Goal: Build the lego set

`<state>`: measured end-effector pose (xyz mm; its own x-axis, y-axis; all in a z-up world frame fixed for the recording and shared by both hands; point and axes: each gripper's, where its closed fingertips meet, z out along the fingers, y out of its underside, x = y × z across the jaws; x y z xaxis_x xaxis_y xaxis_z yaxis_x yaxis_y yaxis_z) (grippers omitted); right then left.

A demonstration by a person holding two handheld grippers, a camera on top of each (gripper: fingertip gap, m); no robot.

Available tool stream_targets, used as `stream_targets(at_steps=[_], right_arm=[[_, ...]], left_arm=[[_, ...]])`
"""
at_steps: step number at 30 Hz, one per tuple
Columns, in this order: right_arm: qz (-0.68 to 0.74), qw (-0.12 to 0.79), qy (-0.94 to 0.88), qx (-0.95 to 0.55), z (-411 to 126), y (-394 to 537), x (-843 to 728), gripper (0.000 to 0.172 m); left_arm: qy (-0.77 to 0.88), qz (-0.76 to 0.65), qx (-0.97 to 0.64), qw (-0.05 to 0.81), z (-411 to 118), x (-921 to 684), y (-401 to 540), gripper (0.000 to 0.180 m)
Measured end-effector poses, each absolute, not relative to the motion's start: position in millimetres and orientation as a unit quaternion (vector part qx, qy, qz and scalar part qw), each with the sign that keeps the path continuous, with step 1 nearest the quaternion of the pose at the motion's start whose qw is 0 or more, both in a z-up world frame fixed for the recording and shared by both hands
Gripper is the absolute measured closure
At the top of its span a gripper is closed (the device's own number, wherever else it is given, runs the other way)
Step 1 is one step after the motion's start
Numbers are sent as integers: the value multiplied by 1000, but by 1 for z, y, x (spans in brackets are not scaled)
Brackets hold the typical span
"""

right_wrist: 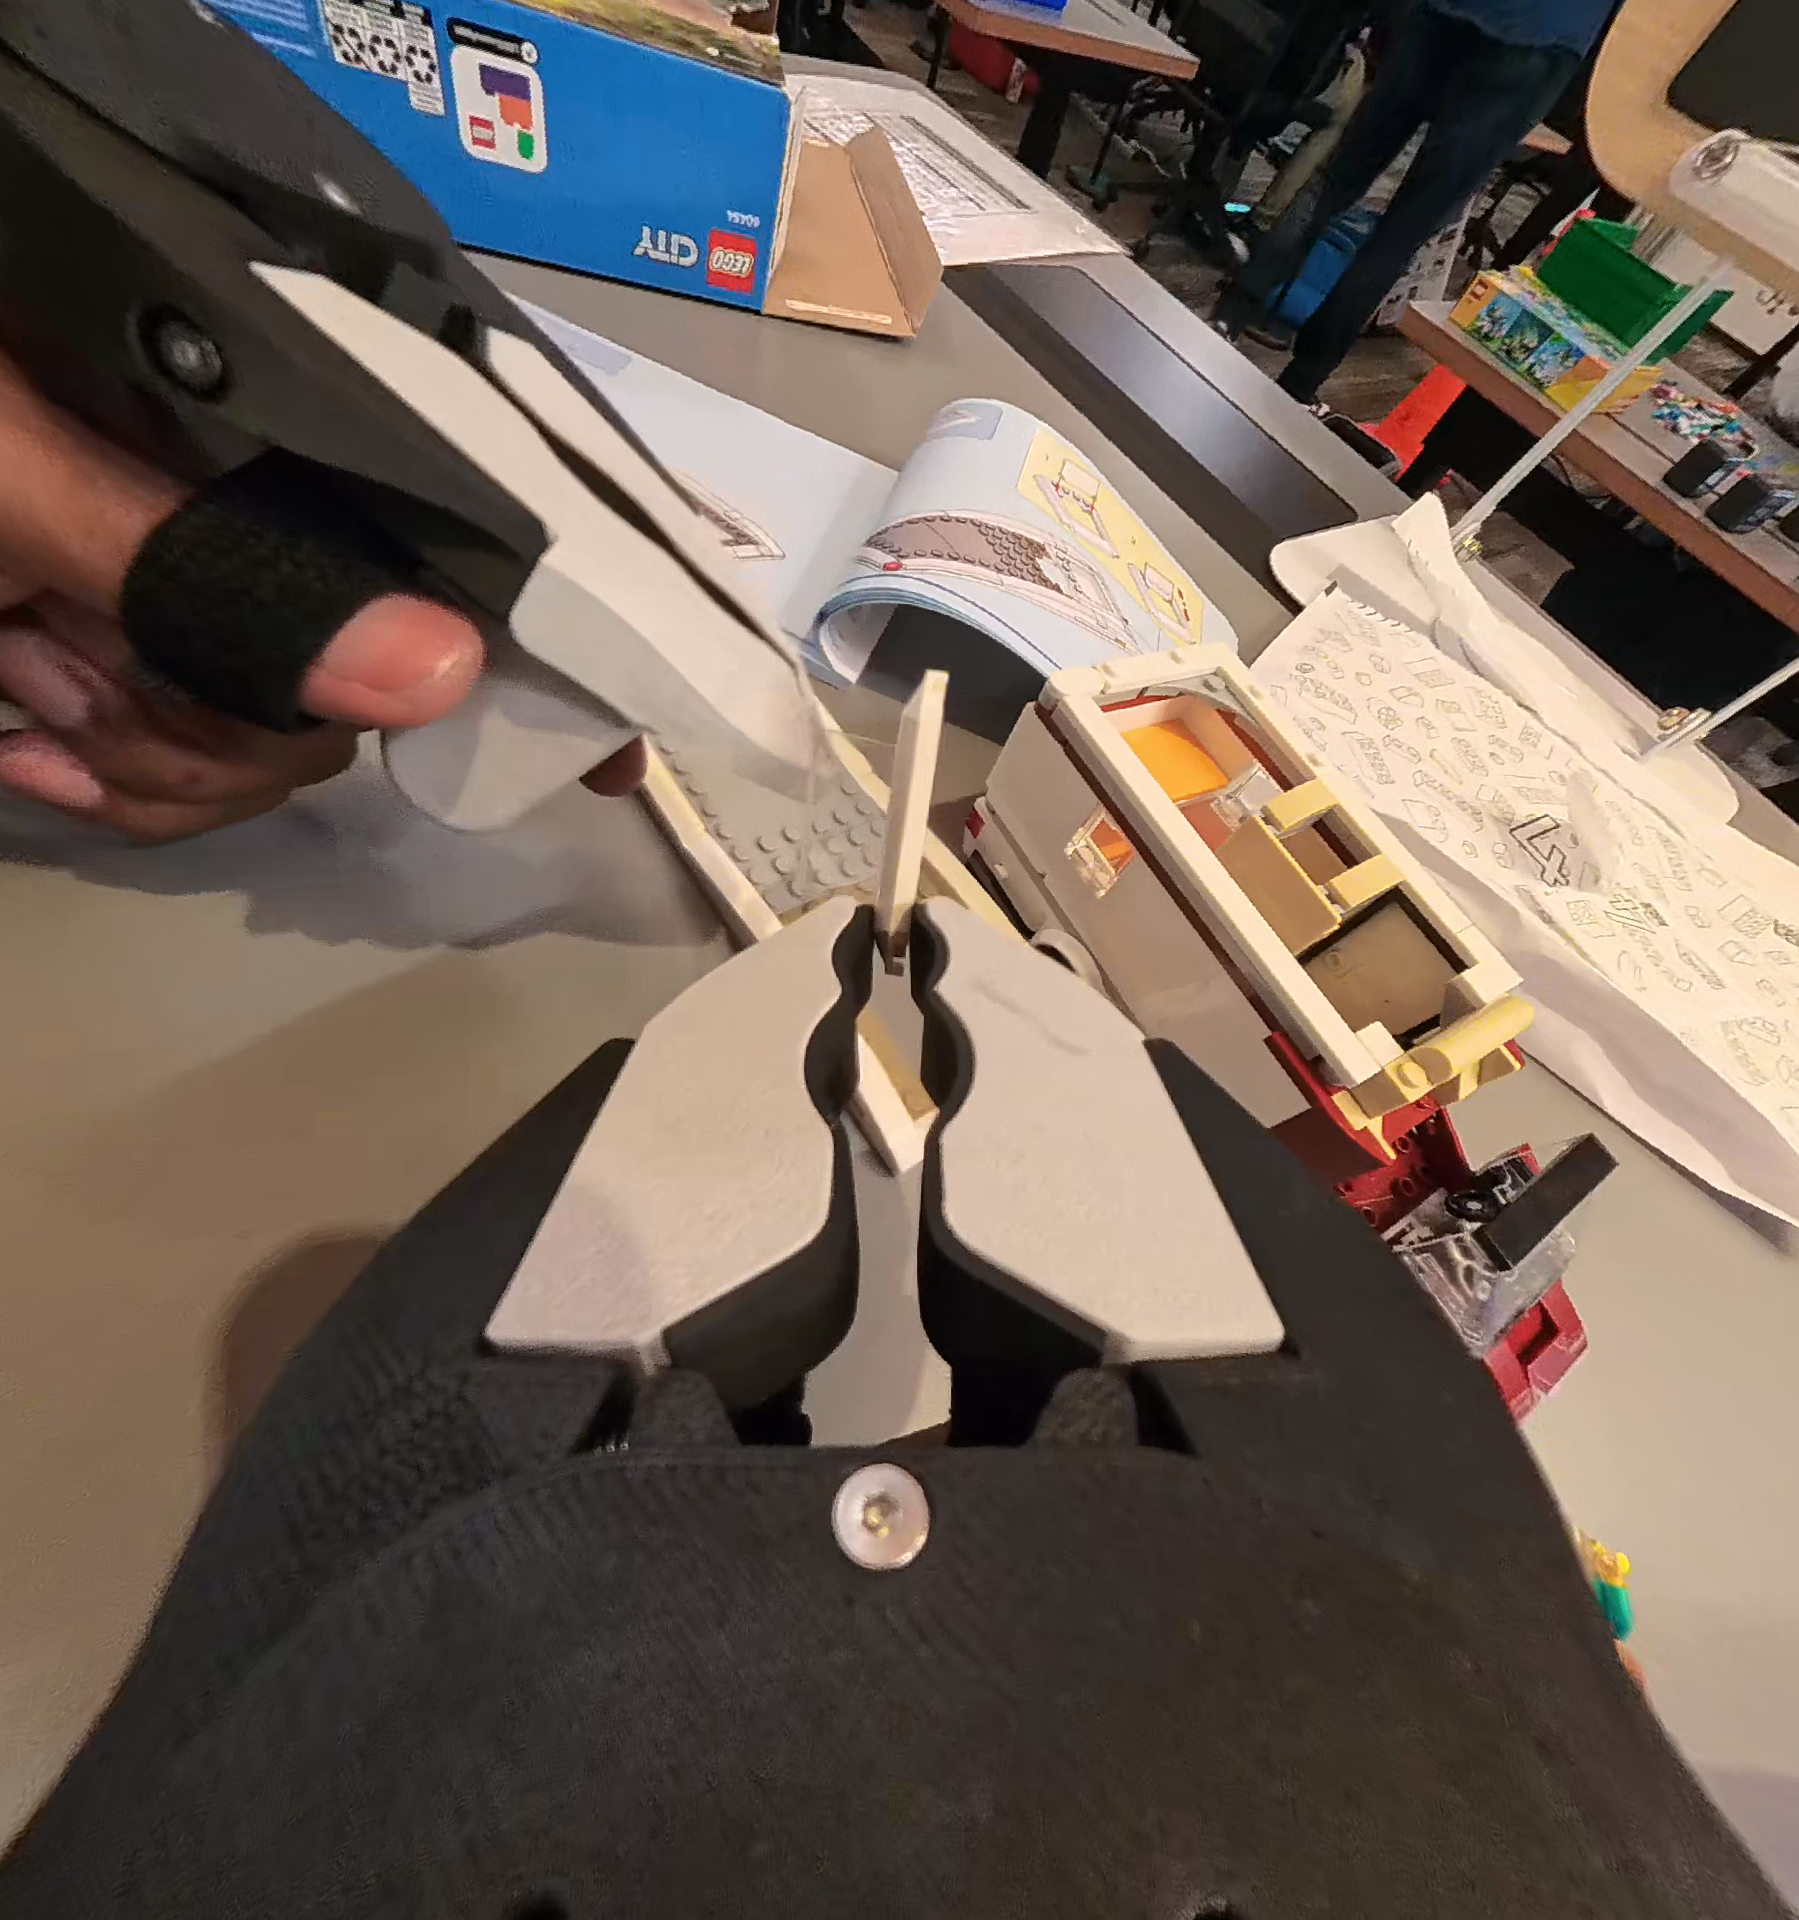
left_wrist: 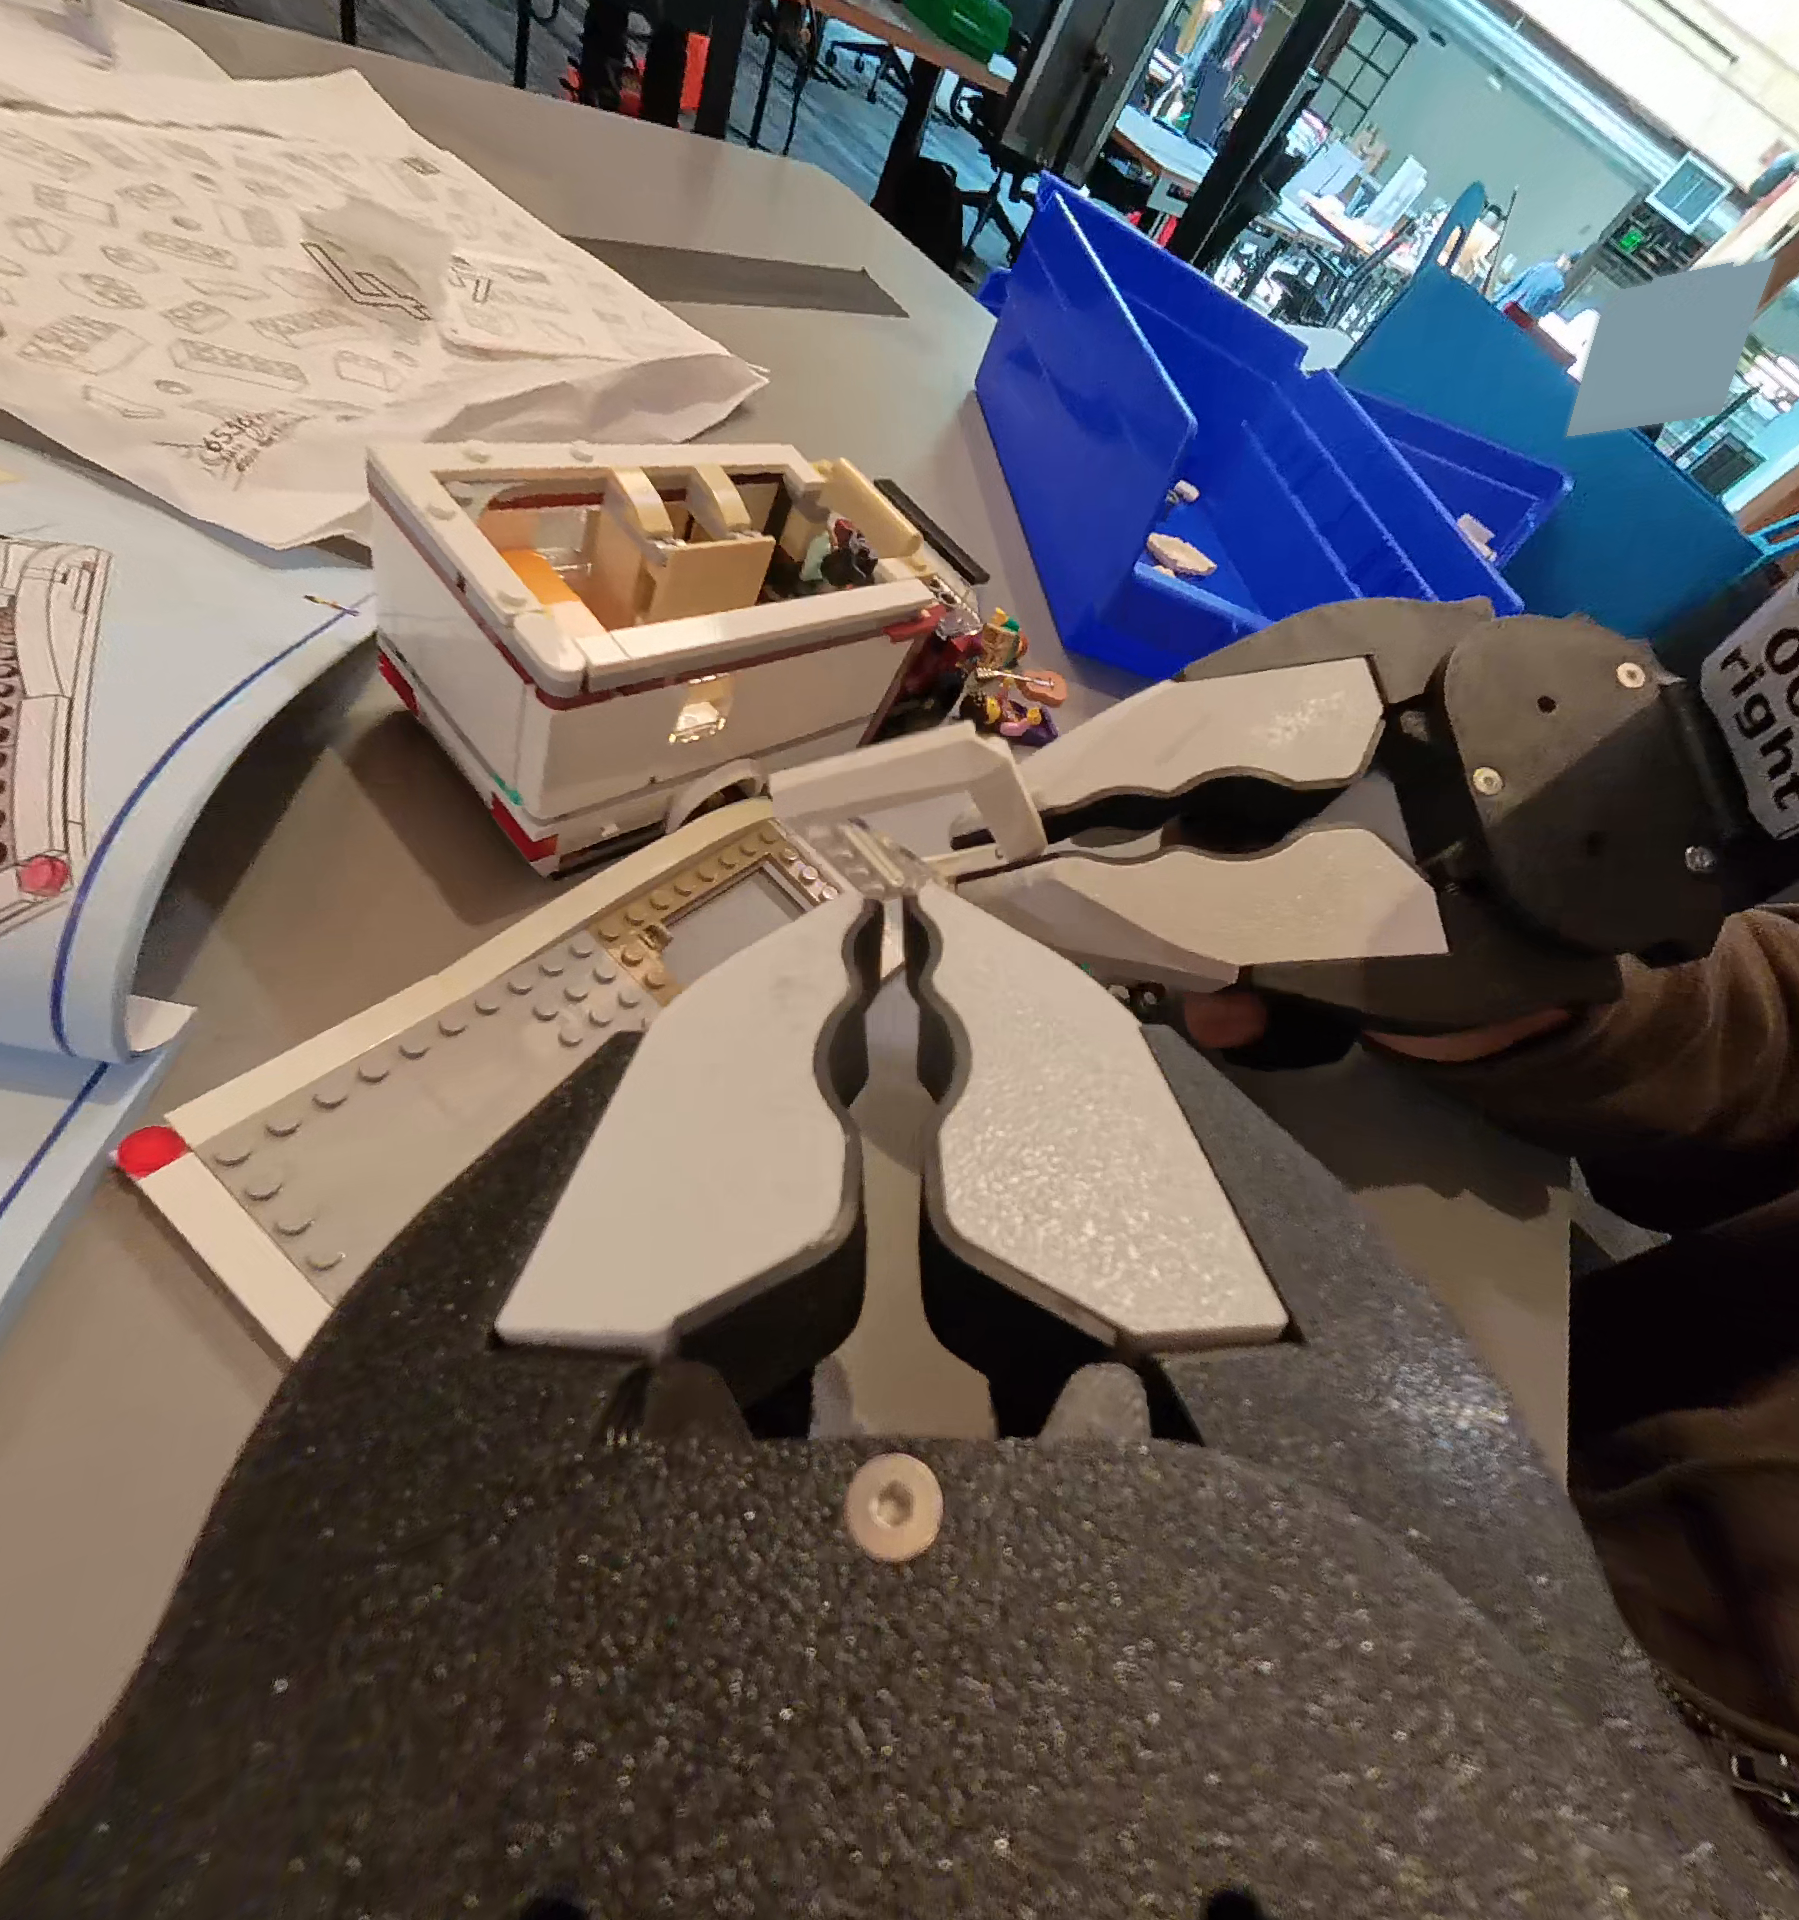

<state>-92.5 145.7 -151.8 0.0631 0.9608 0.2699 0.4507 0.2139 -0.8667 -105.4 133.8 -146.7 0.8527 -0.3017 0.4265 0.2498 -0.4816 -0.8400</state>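
My left gripper is shut on a small clear pane, pinched at its fingertips above the grey and tan roof panel. My right gripper is shut on a white window frame, seen edge-on and standing up from its tips. In the left wrist view the right gripper comes in from the right and holds the frame right beside the clear pane. In the right wrist view the left gripper holds the pane just left of the frame, over the roof panel.
A white camper van model with an open top stands behind the panel. Minifigures lie beside it. Blue bins stand at the back right. An open instruction booklet, a printed paper bag and a blue box lie around. Less than 4 cm separates the two grippers' tips.
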Motion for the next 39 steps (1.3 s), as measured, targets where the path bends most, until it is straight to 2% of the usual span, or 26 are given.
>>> stream_targets(at_steps=[3,7,16,22,29,31,34,39], right_arm=[[273,467,-623,-565,-151,148,-92,165],[271,468,-630,-558,-152,145,-93,165],[270,475,-638,-543,-152,140,-92,165],[267,480,-640,-537,-151,139,-92,165],[266,482,-636,-540,-150,141,-91,165],[270,481,-641,-534,-150,137,-92,165],[265,486,-648,-523,-151,132,-93,165],[247,496,-655,-514,-152,132,-94,165]], left_arm=[[14,-282,-811,512,-144,-104,134,165],[22,-291,-811,508,-144,-99,133,161],[5,-291,-803,520,-141,-108,132,180],[1,-303,-803,513,-144,-110,131,180],[27,-312,-800,511,-141,-100,130,158],[32,-305,-802,513,-142,-98,130,159],[33,-295,-802,518,-142,-101,131,171],[32,-293,-802,520,-144,-102,131,172]])
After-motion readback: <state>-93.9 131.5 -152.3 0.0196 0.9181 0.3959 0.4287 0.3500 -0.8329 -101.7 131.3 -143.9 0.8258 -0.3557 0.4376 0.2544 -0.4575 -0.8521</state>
